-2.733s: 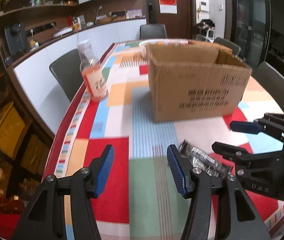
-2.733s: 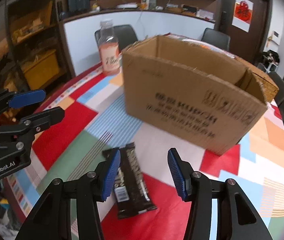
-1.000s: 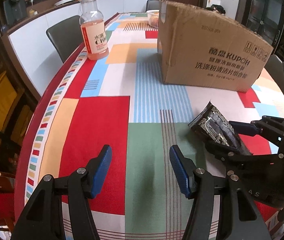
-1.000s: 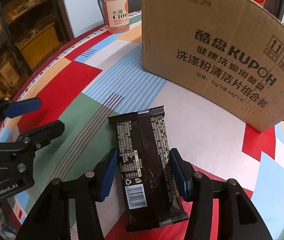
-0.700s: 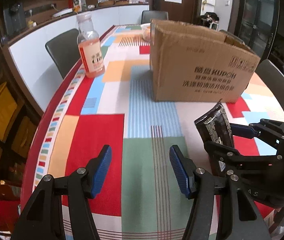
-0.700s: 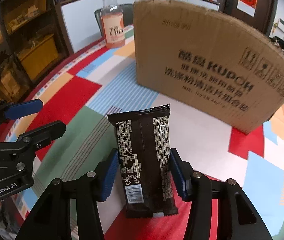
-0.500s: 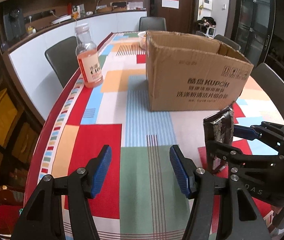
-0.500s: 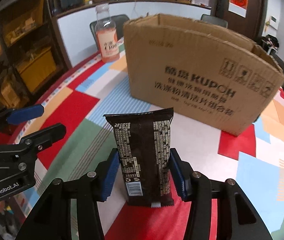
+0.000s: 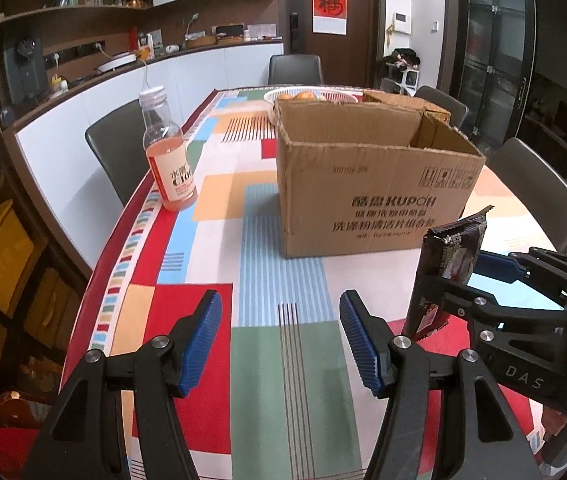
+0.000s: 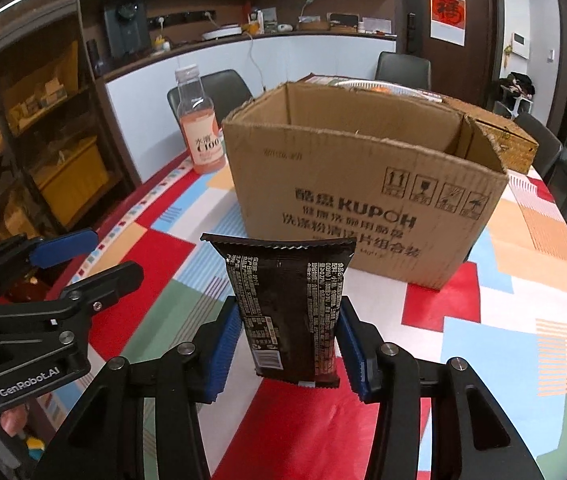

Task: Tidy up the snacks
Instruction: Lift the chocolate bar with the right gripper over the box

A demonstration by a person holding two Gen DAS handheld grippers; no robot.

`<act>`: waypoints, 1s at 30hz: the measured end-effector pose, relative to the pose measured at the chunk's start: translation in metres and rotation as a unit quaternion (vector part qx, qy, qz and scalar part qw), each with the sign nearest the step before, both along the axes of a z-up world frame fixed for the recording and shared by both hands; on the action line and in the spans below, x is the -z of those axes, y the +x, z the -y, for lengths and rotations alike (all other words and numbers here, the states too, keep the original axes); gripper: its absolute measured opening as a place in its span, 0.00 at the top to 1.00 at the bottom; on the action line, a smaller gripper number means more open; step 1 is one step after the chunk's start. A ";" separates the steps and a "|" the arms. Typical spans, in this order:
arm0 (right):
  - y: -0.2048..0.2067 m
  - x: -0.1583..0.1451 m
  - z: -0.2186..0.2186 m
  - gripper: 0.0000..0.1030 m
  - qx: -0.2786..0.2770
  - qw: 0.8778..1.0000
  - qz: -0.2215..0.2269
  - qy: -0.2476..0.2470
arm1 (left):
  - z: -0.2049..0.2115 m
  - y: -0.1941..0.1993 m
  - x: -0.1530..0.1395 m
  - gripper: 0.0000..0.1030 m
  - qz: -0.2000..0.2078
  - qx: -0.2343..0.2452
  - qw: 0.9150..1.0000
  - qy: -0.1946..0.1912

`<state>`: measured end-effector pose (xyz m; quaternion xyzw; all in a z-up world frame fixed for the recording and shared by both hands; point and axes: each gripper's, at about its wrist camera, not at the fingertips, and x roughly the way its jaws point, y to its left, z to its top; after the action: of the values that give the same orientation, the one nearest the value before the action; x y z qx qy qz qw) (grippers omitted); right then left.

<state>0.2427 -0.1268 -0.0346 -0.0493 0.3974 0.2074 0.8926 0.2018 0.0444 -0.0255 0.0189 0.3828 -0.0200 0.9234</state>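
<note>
My right gripper [image 10: 289, 344] is shut on a black snack packet [image 10: 287, 304] and holds it upright above the table, in front of the open cardboard box [image 10: 363, 184]. The packet also shows in the left wrist view [image 9: 449, 260], held by the right gripper [image 9: 455, 276], to the right of the box [image 9: 371, 184]. My left gripper [image 9: 279, 340] is open and empty, low over the tablecloth to the left of the packet; it shows in the right wrist view [image 10: 79, 260].
A bottle of orange drink [image 9: 169, 156] stands near the table's left edge, also in the right wrist view [image 10: 199, 128]. A white basket of fruit [image 9: 307, 98] sits behind the box. Chairs [image 9: 119, 152] ring the patterned table [image 9: 283, 360].
My right gripper closed on the packet, lifted it off the table and stood it upright. Both views rose, so the box's open top shows. The left gripper stayed open.
</note>
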 end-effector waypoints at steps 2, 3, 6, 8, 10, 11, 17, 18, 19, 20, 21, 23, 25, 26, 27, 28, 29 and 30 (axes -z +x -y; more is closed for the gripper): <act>0.001 -0.004 0.001 0.53 0.003 1.000 0.005 0.002 | 0.002 0.001 -0.004 0.41 0.007 0.001 1.000 0.002; 0.001 -0.006 0.003 0.53 0.006 1.000 0.008 0.004 | 0.003 0.002 -0.007 0.41 0.012 0.003 1.000 0.003; 0.001 -0.014 0.007 0.53 0.013 1.000 0.021 0.008 | 0.007 0.005 -0.015 0.40 0.022 0.005 1.000 0.004; 0.002 -0.021 0.010 0.53 0.019 0.999 0.032 0.010 | 0.009 0.008 -0.021 0.40 0.031 0.007 0.999 0.005; 0.004 -0.029 0.014 0.53 0.027 0.999 0.043 0.015 | 0.013 0.011 -0.029 0.39 0.042 0.011 0.999 0.007; 0.005 -0.032 0.016 0.53 0.029 0.998 0.047 0.016 | 0.014 0.013 -0.032 0.39 0.047 0.012 0.999 0.008; 0.011 -0.055 0.027 0.53 0.048 0.995 0.081 0.027 | 0.023 0.027 -0.051 0.35 0.074 0.016 0.997 0.012; 0.013 -0.060 0.028 0.53 0.051 0.994 0.087 0.029 | 0.024 0.030 -0.054 0.35 0.078 0.017 0.997 0.012; 0.014 -0.064 0.030 0.53 0.053 0.994 0.093 0.031 | 0.025 0.033 -0.057 0.33 0.083 0.017 0.996 0.012; 0.016 -0.067 0.031 0.53 0.055 0.993 0.099 0.032 | 0.026 0.036 -0.060 0.32 0.087 0.017 0.996 0.011; 0.018 -0.070 0.033 0.53 0.057 0.992 0.105 0.033 | 0.027 0.039 -0.063 0.31 0.091 0.017 0.996 0.008; 0.023 -0.078 0.035 0.53 0.061 0.991 0.116 0.032 | 0.027 0.046 -0.068 0.27 0.098 0.015 0.995 0.008; 0.027 -0.083 0.036 0.53 0.065 0.990 0.123 0.031 | 0.028 0.050 -0.072 0.24 0.106 0.014 0.994 0.009; 0.030 -0.085 0.036 0.53 0.066 0.990 0.124 0.031 | 0.030 0.054 -0.075 0.23 0.110 0.015 0.994 0.013; 0.034 -0.087 0.037 0.53 0.068 0.989 0.126 0.032 | 0.031 0.058 -0.078 0.22 0.114 0.014 0.993 0.016; 0.037 -0.089 0.037 0.53 0.071 0.989 0.128 0.033 | 0.030 0.060 -0.080 0.22 0.117 0.013 0.993 0.017; 0.039 -0.091 0.038 0.53 0.073 0.988 0.131 0.034 | 0.031 0.063 -0.082 0.22 0.119 0.013 0.993 0.017; 0.043 -0.094 0.038 0.53 0.075 0.988 0.133 0.034 | 0.031 0.066 -0.084 0.22 0.121 0.012 0.992 0.016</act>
<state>0.2859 -0.1649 0.0594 -0.0159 0.2702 0.1445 0.9518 0.2680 0.0135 0.0590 0.0402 0.2681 -0.0225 0.9623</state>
